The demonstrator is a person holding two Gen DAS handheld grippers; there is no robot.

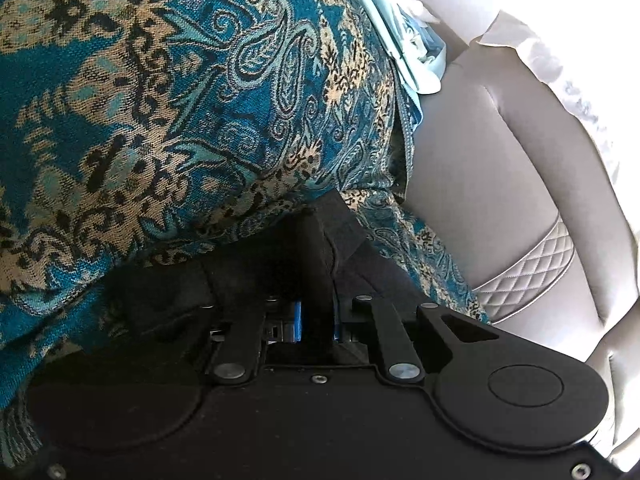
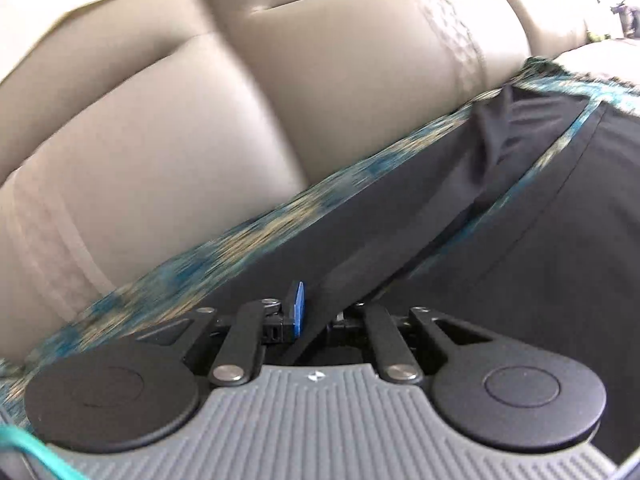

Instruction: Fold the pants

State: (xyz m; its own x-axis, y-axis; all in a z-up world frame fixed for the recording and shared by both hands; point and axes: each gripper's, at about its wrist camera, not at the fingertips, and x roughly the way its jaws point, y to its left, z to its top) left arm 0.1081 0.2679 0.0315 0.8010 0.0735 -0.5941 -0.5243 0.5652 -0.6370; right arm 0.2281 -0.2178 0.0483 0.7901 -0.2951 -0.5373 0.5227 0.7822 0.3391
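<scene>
The black pants (image 2: pixel 540 248) lie spread over a teal and tan paisley blanket (image 1: pixel 168 92) on a sofa seat. In the left wrist view my left gripper (image 1: pixel 320 240) is shut on a bunched fold of the black pants (image 1: pixel 340 220), right above the blanket. In the right wrist view my right gripper (image 2: pixel 320 312) sits at the pants' edge. Its left blue pad (image 2: pixel 297 308) stands bare, and a strip of black cloth runs past it and drapes over the right finger, hiding it. The jaws look slightly apart, not pressing on the cloth.
The beige leather sofa back (image 2: pixel 192 92) with a quilted strip (image 1: pixel 524 272) rises behind the blanket. A pile of light blue cloth (image 1: pixel 404 40) and a white cloth (image 1: pixel 552 60) lie at the blanket's far edge. A teal cable (image 2: pixel 36 456) runs by my right gripper's base.
</scene>
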